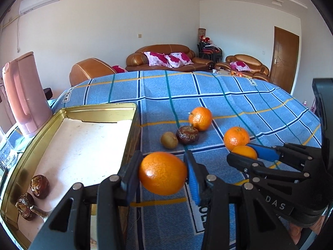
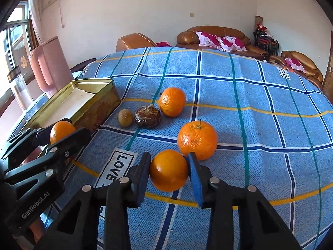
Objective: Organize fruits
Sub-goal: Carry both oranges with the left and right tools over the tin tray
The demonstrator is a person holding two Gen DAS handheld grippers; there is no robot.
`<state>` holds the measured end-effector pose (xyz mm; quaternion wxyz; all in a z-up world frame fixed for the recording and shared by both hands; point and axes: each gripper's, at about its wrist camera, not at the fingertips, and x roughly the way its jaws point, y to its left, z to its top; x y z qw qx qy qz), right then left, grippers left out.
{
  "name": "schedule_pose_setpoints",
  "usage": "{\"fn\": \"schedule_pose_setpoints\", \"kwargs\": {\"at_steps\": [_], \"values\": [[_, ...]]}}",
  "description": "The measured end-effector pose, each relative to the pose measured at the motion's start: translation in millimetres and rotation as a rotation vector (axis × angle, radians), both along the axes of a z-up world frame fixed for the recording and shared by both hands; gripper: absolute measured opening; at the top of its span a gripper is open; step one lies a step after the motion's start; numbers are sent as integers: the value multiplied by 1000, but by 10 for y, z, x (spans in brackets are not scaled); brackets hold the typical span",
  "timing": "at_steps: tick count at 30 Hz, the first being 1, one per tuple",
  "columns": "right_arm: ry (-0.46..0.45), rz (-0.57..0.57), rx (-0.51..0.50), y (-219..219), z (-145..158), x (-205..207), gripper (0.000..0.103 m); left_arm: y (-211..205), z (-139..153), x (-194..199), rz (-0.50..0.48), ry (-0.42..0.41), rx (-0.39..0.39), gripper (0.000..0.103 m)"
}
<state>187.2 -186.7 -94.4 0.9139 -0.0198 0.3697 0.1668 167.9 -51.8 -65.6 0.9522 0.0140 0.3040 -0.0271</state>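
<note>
My left gripper (image 1: 163,174) is shut on an orange (image 1: 162,173), held above the cloth beside the gold tin tray (image 1: 100,108); it also shows in the right wrist view (image 2: 62,133). My right gripper (image 2: 169,170) is shut on a second orange (image 2: 169,169), which also shows in the left wrist view (image 1: 244,152). Two more oranges (image 2: 197,139) (image 2: 172,101), a dark mangosteen (image 2: 147,117) and a small kiwi (image 2: 125,117) lie on the blue checked cloth. Two mangosteens (image 1: 39,186) (image 1: 25,206) sit in the tray's near left corner.
A pink kettle (image 1: 25,95) stands left of the tray, with a glass (image 1: 7,154) in front of it. A clear bottle (image 2: 19,87) stands by the window. Brown sofas (image 1: 166,59) lie beyond the table's far edge.
</note>
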Motion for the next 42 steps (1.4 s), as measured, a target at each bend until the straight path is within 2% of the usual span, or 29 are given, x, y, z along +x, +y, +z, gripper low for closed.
{"fn": "schedule_pose_setpoints", "kwargs": {"at_steps": [9, 18, 35, 42], "values": [[-95, 25, 40, -19, 126, -136, 38, -14, 68, -116, -3, -66, 13, 43], [-198, 39, 55, -28, 234, -286, 38, 15, 109, -192, -11, -110, -8, 43], [-314, 52, 59, -10, 312, -468, 38, 24, 183, -329, -20, -192, -19, 43], [-345, 54, 66, -17, 335, -523, 38, 22, 187, -342, -19, -201, -17, 43]]}}
